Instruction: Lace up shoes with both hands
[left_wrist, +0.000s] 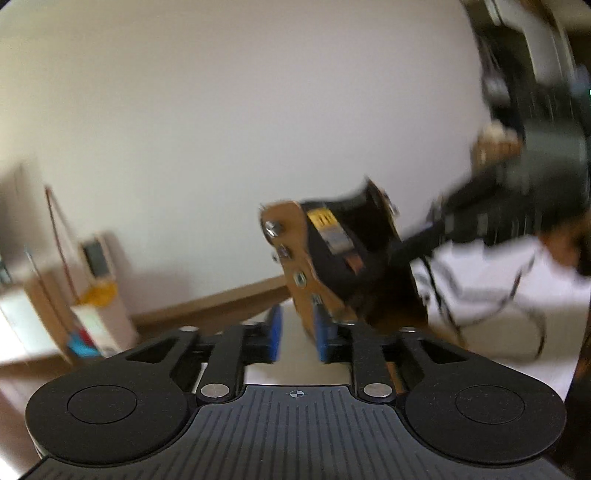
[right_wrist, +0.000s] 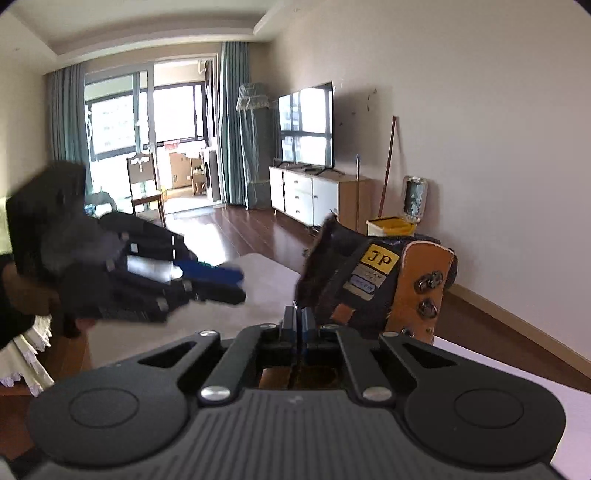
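Your boot (right_wrist: 384, 284) stands on the pale counter (right_wrist: 258, 291), just ahead of both tongs, its tan eyelet flap with metal lace hooks (right_wrist: 428, 295) turned toward the right-hand camera and its dark tongue with the yellow label facing you. In the left view the boot (left_wrist: 332, 258) appears tilted, partly because that view is rolled and blurred.

Your left tongs (left_wrist: 297, 334) are released: the blue pads (left_wrist: 275, 332) stand apart with nothing between them, close to the lower edge of the boot's flap but not gripping it. Your right tongs (right_wrist: 297, 325) are clenched, pads pressed together. A thin dark sliver sticks up at the seam of the pads; it may be a lace end, but you cannot tell from these views. In the left view a dark lace (left_wrist: 498, 299) trails loose over the counter beyond the boot, under the right tongs (left_wrist: 413, 247).

By my reading, you are in mid-lacing, between passes: one side pinches while the other has let go and is repositioning. The upper hooks look bare, so much lacing seems left.

The next move calls for bringing the left tongs to the free lace, pinching it near its end, and guiding it around the next hook while the right tongs keep tension. Slow down first, since the left view is smeared.
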